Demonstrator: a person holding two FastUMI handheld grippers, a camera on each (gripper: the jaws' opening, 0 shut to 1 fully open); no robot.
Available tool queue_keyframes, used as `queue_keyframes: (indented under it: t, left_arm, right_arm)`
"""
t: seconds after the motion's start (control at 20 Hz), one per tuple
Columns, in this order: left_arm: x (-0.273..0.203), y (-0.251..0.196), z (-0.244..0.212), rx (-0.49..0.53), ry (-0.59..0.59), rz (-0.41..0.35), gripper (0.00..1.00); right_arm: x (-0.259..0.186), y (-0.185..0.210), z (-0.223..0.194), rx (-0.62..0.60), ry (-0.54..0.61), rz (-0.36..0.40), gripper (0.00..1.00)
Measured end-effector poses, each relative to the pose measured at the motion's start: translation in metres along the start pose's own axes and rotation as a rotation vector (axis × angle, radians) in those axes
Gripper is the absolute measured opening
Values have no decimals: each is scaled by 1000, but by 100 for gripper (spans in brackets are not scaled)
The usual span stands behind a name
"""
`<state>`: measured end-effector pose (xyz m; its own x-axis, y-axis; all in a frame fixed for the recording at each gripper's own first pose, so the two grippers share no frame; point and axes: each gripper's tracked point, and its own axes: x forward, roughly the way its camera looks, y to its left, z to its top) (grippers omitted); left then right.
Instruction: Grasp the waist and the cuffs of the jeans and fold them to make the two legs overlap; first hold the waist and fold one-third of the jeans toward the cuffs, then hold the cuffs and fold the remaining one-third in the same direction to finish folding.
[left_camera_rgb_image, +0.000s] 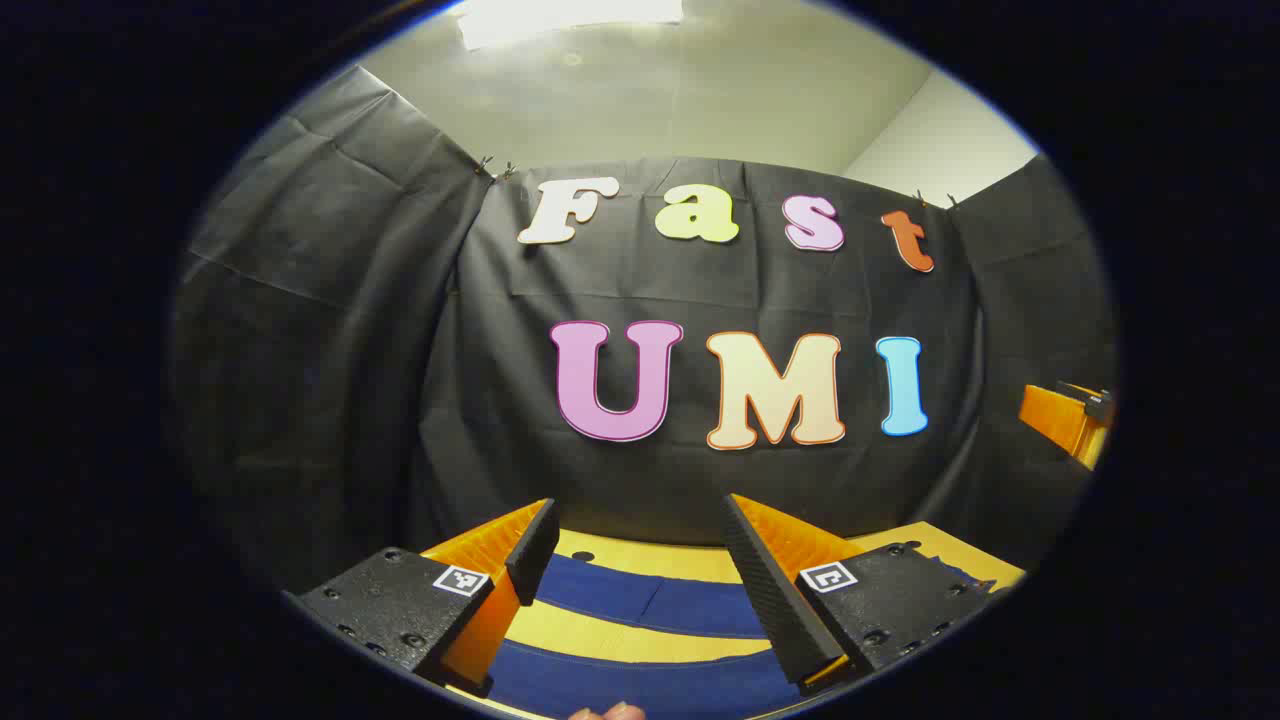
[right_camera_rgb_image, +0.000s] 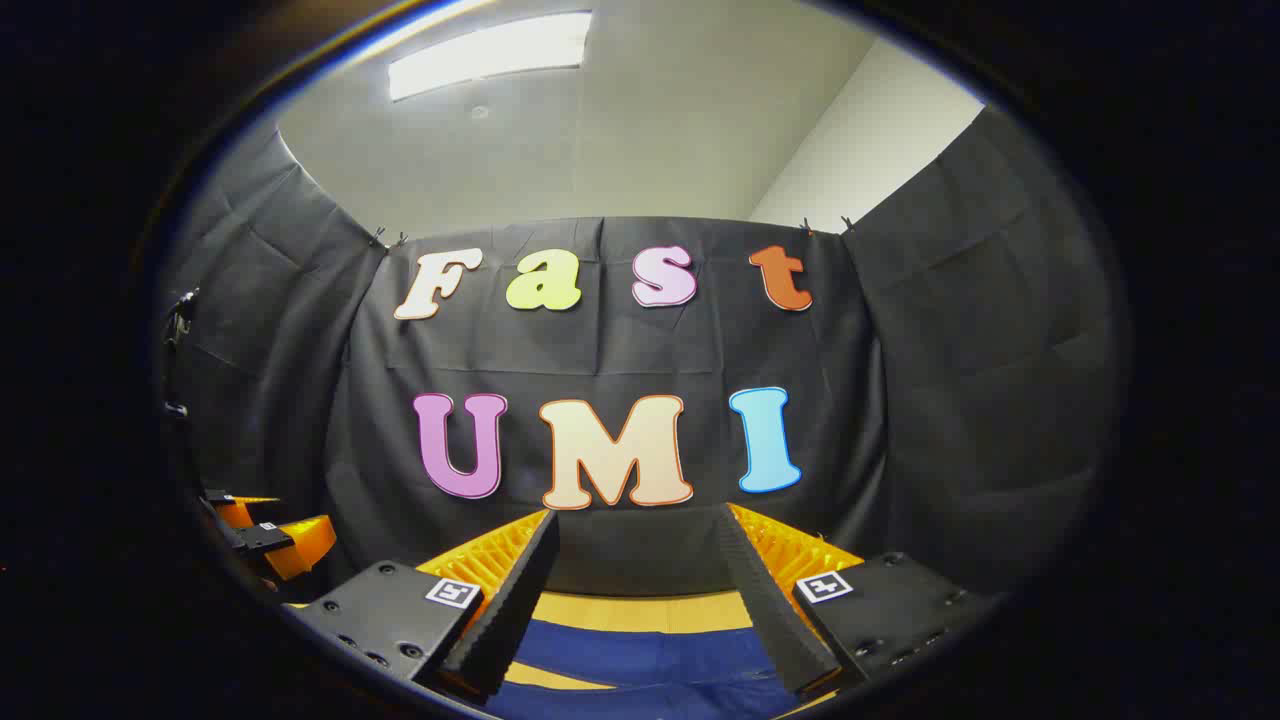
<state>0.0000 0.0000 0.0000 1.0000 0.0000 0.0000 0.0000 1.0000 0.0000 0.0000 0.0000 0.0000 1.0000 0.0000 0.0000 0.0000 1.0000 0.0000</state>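
Both the left tongs (left_camera_rgb_image: 640, 545) and the right tongs (right_camera_rgb_image: 635, 560) stand wide apart, gripping nothing, above the blue jeans (left_camera_rgb_image: 650, 600) on the yellow bench (left_camera_rgb_image: 640, 555).

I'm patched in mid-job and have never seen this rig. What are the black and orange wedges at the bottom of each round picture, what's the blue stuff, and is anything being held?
There is no robot arm here: a person carries a two-finger gripper in each hand, and a fisheye camera rides on each one, looking forward along its fingers. The wedges are those fingers. In the left gripper view you see the left gripper, jaws apart, with nothing between them. In the right gripper view you see the right gripper, also apart and empty. The blue cloth below is the jeans, lying on a yellow table; yellow shows between two blue bands, probably the two legs, not yet overlapped. The orange piece at the right edge of the left gripper view is probably the other gripper. Nothing is held yet.
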Motion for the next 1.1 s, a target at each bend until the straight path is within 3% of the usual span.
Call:
queue_keyframes:
  t: [0.7,1.1]
  left_arm:
    - [-6,-1,-7,13,17,19,99]
    - [-10,26,-25,61,56,27,96]
  right_arm:
    - [0,0,0,0,0,0,100]
    - [-3,0,-6,0,37,8,99]
